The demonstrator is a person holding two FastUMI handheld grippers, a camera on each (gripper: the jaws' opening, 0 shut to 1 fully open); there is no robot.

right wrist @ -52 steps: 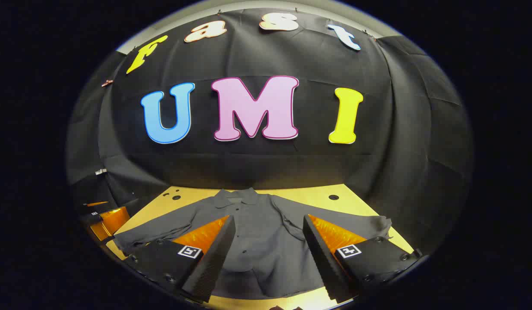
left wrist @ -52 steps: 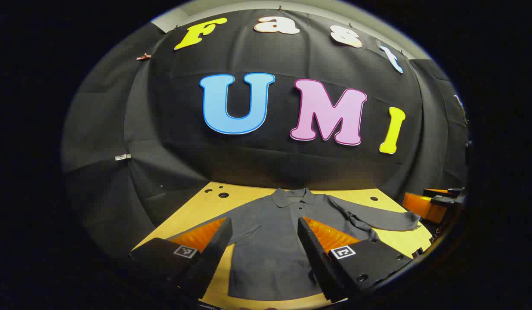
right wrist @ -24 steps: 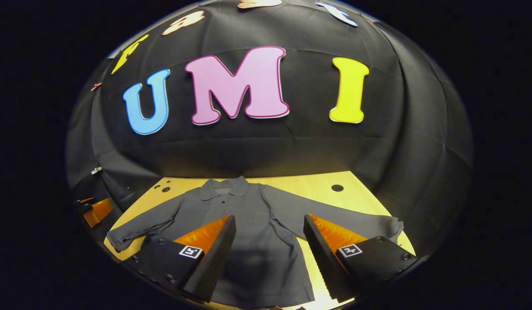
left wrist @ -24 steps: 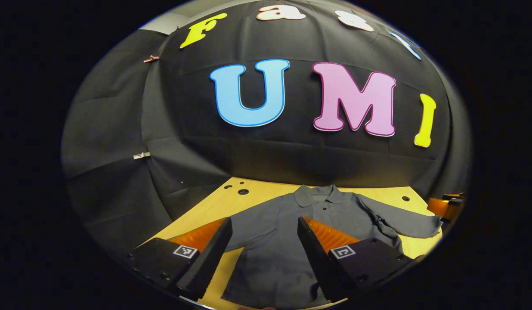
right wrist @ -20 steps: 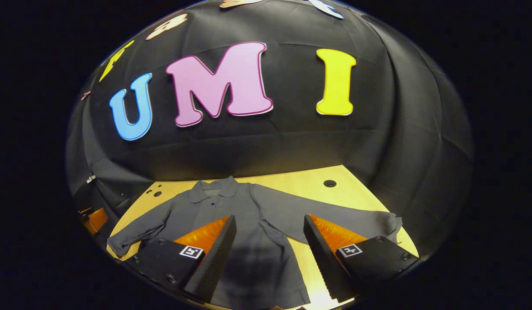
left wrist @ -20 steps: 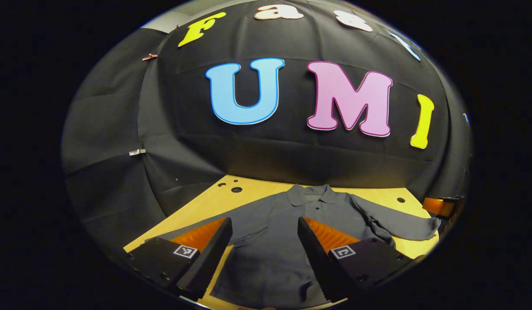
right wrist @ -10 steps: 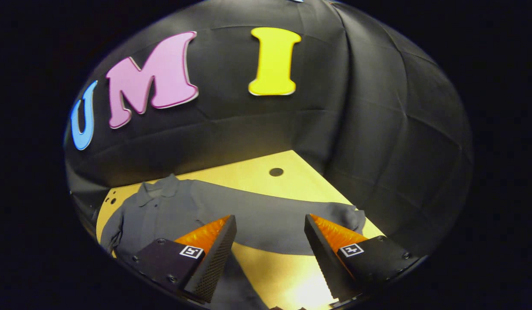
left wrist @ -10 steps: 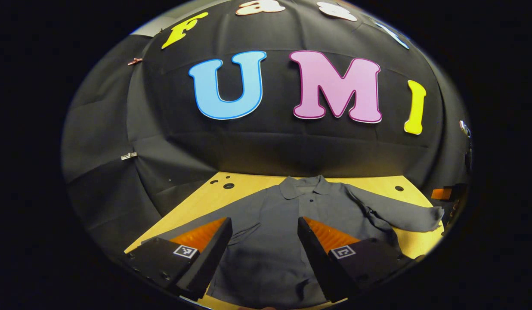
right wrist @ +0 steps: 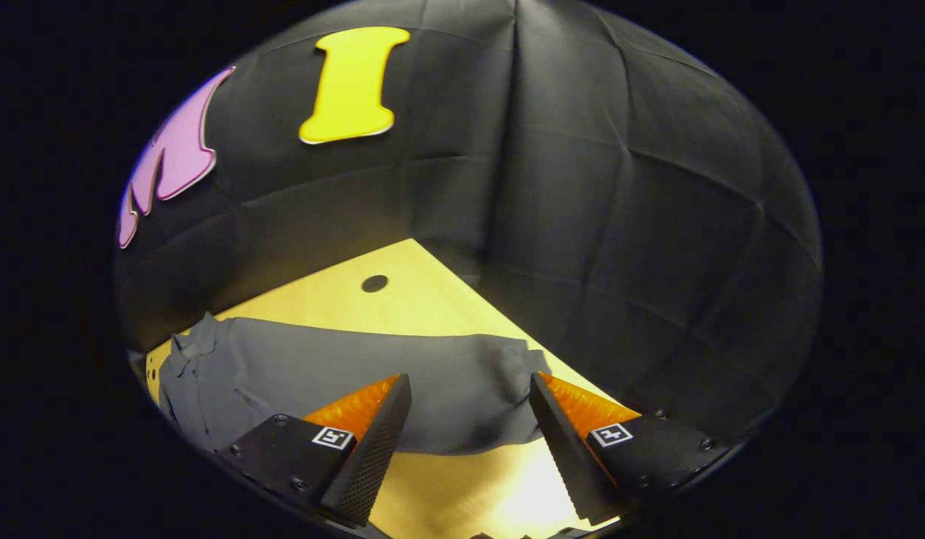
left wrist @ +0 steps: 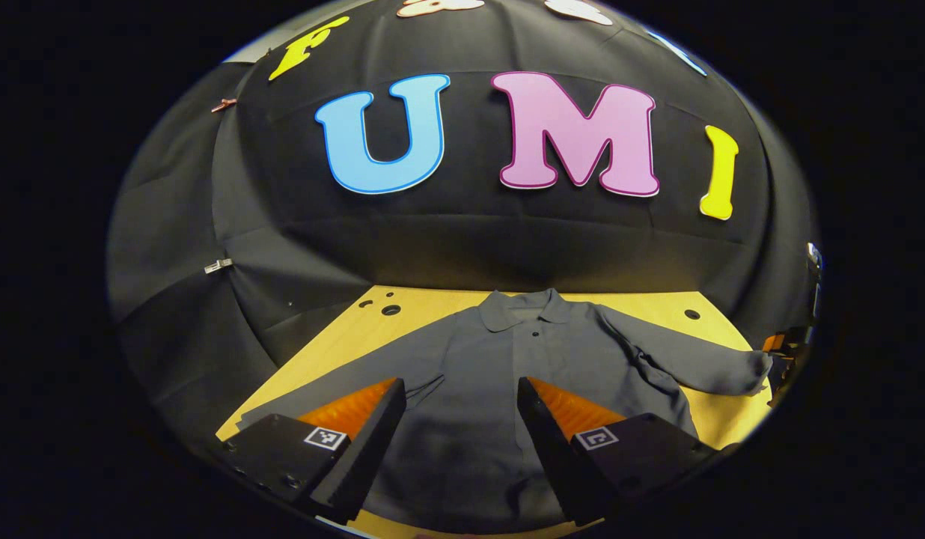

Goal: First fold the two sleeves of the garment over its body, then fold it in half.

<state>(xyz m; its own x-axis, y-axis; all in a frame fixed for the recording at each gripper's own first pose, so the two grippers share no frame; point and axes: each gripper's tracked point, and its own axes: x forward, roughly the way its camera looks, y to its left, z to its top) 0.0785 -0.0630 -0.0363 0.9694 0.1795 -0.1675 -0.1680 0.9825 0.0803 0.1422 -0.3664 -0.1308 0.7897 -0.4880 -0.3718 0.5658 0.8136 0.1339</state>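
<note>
black cloth walls close in a pale wooden table [left wrist: 432, 307] drilled with a few round holes, and a grey long-sleeved garment [left wrist: 507, 374] lies flat on it, collar toward the back wall at 12 o'clock, both sleeves spread out sideways and not yet folded. in the left gripper view the left gripper [left wrist: 461, 442] hovers above the garment's lower body, pointing toward the collar, its jaws wide apart with nothing between them but the cloth beneath; whether the tips touch the fabric cannot be told. at 3 o'clock in that view, the far sleeve [left wrist: 702, 367] ends beside a small part of the other gripper at the rim. in the right gripper view the right gripper [right wrist: 470, 442] is angled toward the table's far right corner, above the cuff end of that sleeve [right wrist: 403, 389], which runs from 9 o'clock across to the middle; its jaws are wide apart, one on each side of the cuff, gripping nothing
</note>
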